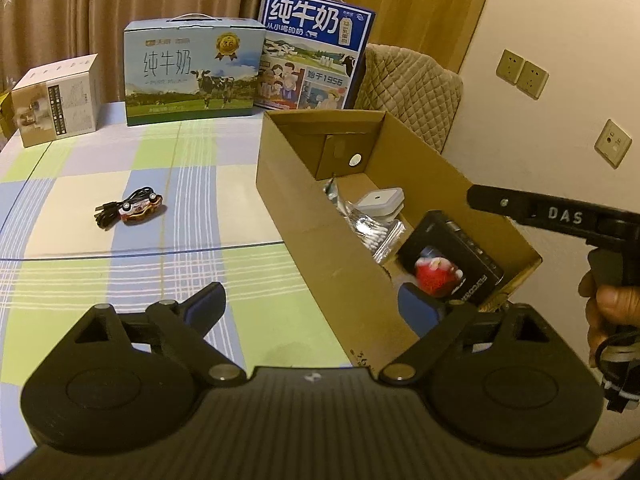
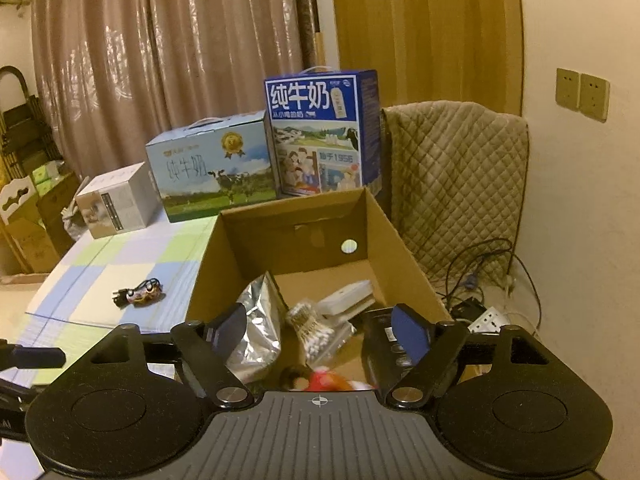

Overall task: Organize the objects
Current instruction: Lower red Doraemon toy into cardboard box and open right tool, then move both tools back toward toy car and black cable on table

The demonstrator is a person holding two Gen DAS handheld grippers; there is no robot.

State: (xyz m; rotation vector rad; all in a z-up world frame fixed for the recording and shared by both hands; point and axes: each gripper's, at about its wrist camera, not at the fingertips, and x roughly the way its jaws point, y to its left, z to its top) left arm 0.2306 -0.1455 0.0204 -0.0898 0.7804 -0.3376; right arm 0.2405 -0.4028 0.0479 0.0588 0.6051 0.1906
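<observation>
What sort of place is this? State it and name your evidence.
Probably a room in a home: a table with a checked cloth, floor-length curtains, milk gift cartons on the table, and a quilt-covered chair by the wall.

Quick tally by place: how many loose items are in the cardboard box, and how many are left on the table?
In the box: 5 (foil pouch, swab bag, white case, black device, red toy)
On the table: 2 (toy car, cable)
Total: 7
</observation>
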